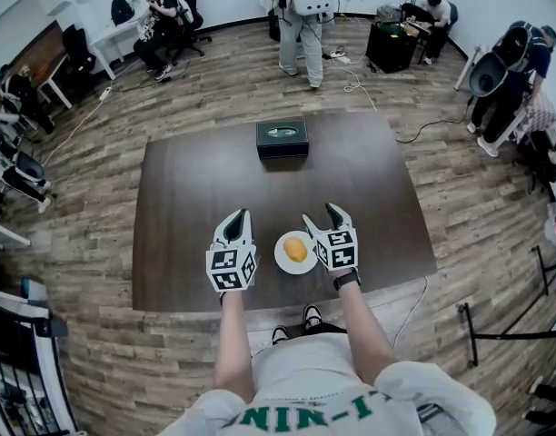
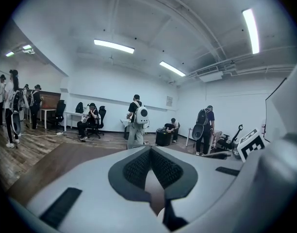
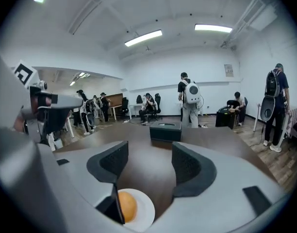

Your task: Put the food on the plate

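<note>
Sitting on plate [image 1: 282, 261], food [image 1: 296, 249] between shut left claw [image 1: 238, 218] and open, empty right claw [image 1: 320, 213].

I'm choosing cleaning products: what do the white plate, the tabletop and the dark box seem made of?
Plate: smooth, plain white, thin rim; ceramic or melamine, the look leaves it open.
Table: dark brown, matte, faint grain; wood or wood-look laminate.
Box: black, sharp-edged, slight sheen on top; probably plastic or lacquered wood.

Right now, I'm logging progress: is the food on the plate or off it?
On the plate: the orange food rests on the white plate, seen in the head and right gripper views.
</note>
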The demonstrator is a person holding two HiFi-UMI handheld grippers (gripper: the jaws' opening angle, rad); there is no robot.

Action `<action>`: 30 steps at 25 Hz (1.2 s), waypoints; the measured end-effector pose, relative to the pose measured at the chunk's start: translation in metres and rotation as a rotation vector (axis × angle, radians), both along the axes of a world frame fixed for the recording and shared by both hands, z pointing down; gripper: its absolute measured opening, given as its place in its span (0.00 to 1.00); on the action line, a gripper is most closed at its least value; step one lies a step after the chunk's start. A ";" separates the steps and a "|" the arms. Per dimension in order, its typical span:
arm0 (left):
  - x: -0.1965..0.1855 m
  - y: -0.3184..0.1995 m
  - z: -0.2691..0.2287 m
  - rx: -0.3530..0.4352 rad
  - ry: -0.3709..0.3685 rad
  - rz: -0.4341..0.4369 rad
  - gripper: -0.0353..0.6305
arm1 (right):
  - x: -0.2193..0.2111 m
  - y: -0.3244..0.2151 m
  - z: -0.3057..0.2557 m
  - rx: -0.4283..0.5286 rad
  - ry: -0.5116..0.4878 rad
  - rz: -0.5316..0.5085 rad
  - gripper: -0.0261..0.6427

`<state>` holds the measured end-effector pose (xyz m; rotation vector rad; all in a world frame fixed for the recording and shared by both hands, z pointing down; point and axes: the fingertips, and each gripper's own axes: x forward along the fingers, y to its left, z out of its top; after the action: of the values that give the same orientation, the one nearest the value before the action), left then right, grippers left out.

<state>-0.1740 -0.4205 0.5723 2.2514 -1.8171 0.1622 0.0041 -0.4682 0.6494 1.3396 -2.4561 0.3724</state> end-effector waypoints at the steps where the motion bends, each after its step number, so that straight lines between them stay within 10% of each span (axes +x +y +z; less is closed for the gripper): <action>1: 0.001 -0.001 -0.004 0.008 -0.002 0.000 0.07 | 0.001 -0.002 -0.014 0.027 -0.005 0.002 0.46; 16: 0.017 -0.014 -0.070 0.137 -0.039 0.038 0.07 | 0.011 -0.012 -0.155 0.294 -0.115 0.068 0.07; 30: 0.012 -0.014 -0.084 0.172 -0.052 0.034 0.07 | 0.013 -0.010 -0.159 0.299 -0.098 0.104 0.06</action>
<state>-0.1623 -0.4348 0.4886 2.4166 -1.8862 0.0734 0.0174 -0.4783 0.4904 1.6069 -2.6075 0.0974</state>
